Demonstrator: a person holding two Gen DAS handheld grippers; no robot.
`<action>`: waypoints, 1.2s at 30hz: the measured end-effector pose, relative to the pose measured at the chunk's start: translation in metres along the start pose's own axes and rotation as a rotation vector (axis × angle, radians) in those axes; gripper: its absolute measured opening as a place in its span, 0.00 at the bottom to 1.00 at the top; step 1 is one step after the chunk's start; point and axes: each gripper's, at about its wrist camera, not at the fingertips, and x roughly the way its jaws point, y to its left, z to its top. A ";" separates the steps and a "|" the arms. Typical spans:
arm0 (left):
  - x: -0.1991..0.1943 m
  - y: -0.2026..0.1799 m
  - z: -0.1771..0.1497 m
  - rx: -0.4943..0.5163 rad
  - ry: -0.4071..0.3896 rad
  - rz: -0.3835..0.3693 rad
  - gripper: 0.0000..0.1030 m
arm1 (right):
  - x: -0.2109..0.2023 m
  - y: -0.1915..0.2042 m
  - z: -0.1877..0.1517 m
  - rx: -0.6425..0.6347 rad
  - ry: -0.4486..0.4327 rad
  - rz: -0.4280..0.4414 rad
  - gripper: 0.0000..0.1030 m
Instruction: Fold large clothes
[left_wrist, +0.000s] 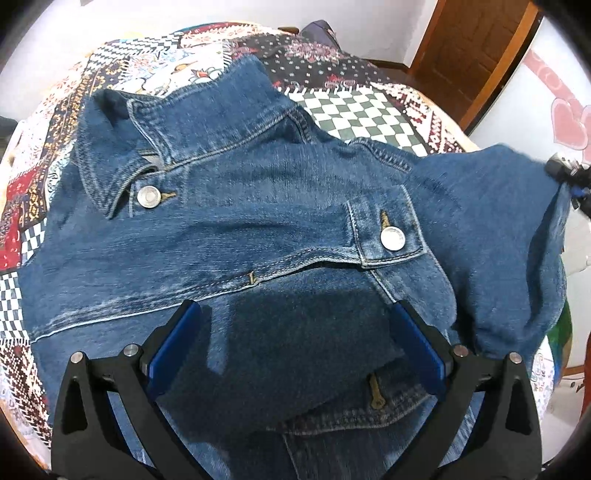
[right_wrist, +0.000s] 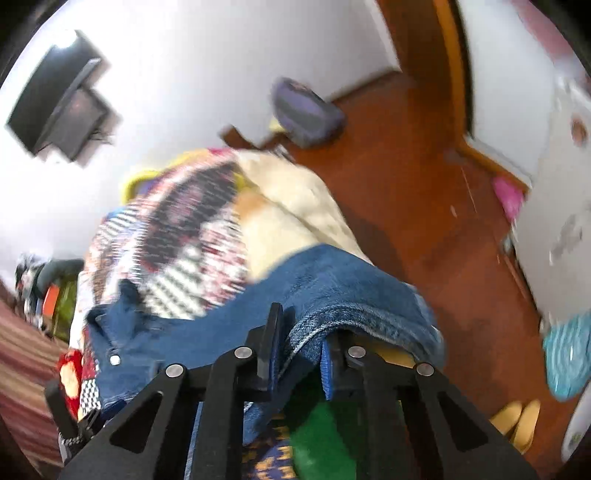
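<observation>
A blue denim jacket (left_wrist: 258, 206) lies front up on a patchwork bedspread (left_wrist: 347, 110), collar at the upper left and metal buttons showing. My left gripper (left_wrist: 295, 332) hovers open just above the jacket's lower front, blue pads (left_wrist: 177, 347) wide apart with only flat cloth below them. At the right edge of the left wrist view, my right gripper (left_wrist: 565, 173) holds a raised part of the jacket. In the right wrist view, the right gripper (right_wrist: 303, 332) is shut on a fold of the denim jacket (right_wrist: 332, 288), which drapes over its fingers.
The bedspread (right_wrist: 177, 229) covers a bed with a cream blanket (right_wrist: 295, 206) hanging off its side. Beyond are a wooden floor (right_wrist: 424, 192), a purple bag (right_wrist: 306, 110), a wooden door (left_wrist: 469, 48), a wall-mounted screen (right_wrist: 62, 103) and slippers (right_wrist: 517, 421).
</observation>
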 end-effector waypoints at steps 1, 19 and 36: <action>-0.005 0.001 0.000 -0.004 -0.009 0.000 1.00 | -0.010 0.010 0.003 -0.023 -0.025 0.020 0.13; -0.172 0.062 -0.035 -0.021 -0.384 0.068 1.00 | -0.090 0.243 -0.003 -0.342 -0.134 0.342 0.10; -0.184 0.165 -0.123 -0.216 -0.352 0.108 1.00 | 0.067 0.353 -0.165 -0.494 0.368 0.321 0.10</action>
